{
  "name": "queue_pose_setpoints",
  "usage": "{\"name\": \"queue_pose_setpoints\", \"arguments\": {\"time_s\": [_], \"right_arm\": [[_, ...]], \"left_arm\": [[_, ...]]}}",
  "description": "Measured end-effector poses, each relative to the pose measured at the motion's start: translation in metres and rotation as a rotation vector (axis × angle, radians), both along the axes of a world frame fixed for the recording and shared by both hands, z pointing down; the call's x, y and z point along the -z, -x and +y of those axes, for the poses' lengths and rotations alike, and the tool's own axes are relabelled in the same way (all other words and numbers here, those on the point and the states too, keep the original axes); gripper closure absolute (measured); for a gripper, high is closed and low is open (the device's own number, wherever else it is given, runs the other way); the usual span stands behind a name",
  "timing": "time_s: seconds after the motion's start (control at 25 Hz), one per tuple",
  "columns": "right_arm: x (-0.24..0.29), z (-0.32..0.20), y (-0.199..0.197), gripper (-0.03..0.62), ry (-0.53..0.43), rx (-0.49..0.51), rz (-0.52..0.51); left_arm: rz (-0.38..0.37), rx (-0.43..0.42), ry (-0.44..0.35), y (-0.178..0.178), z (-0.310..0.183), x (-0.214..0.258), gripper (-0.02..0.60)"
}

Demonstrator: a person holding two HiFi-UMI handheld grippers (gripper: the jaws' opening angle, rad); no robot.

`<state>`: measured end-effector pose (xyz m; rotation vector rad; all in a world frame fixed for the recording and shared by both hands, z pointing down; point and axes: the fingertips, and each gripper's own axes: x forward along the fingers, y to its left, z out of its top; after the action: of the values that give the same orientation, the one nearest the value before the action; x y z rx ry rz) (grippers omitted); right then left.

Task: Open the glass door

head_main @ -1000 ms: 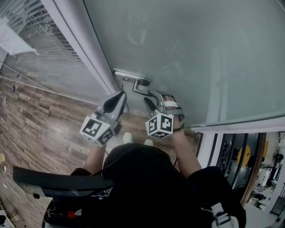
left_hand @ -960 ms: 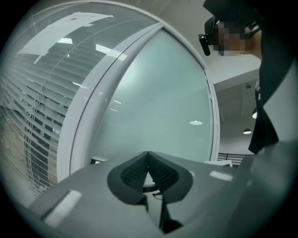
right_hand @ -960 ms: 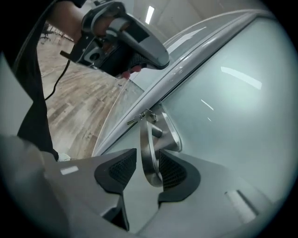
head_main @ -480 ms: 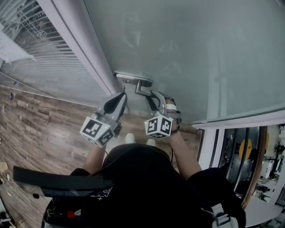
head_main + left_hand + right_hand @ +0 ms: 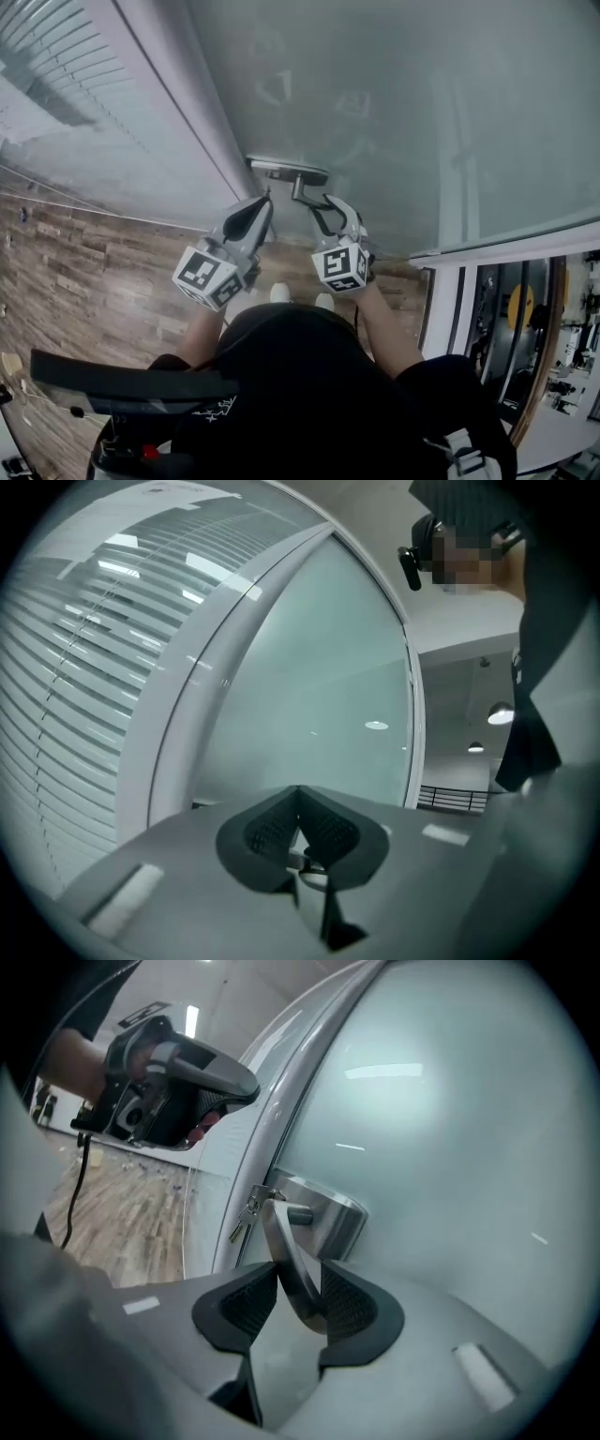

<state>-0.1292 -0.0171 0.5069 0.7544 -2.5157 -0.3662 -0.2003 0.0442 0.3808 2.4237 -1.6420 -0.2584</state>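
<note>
The glass door [image 5: 403, 112] fills the view, its metal handle [image 5: 281, 1241] beside the white frame [image 5: 178, 94]. The right gripper [image 5: 298, 1297], jaws just closed, clamps the handle. The left gripper [image 5: 300, 808], clenched and empty, hovers alongside.

The pale frosted glass door [image 5: 403, 112] closes off the whole way ahead of us; the white door frame post [image 5: 173, 112] walls its left edge, with a slatted white blind panel [image 5: 56, 94] beyond; the silver metal lever handle [image 5: 289, 1251] and its silver lock plate [image 5: 330, 1215] jut from the glass, small keys [image 5: 242, 1218] hanging beside them; the lever fills the gap of our right hand-held gripper [image 5: 298, 1279], whose jaws have just been closing on it; our left hand-held gripper [image 5: 262, 204] crowds the lever's left side; we find free room over the brown wood plank floor [image 5: 84, 272].
</note>
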Motion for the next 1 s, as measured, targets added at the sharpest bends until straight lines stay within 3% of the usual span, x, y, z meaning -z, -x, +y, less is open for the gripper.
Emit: {"name": "queue_pose_setpoints", "arguments": {"time_s": [0.12, 0.2, 1.0], "right_arm": [[-0.008, 0.000, 0.001, 0.464, 0.092, -0.015, -0.133], [-0.008, -0.001, 0.002, 0.464, 0.104, -0.016, -0.167], [-0.012, -0.024, 0.005, 0.461, 0.104, -0.009, -0.080]], "left_arm": [[-0.002, -0.016, -0.001, -0.003, -0.001, -0.001, 0.581], [-0.006, -0.020, -0.002, -0.004, 0.000, -0.001, 0.581], [-0.018, -0.026, -0.008, -0.005, 0.002, -0.002, 0.581]]}}
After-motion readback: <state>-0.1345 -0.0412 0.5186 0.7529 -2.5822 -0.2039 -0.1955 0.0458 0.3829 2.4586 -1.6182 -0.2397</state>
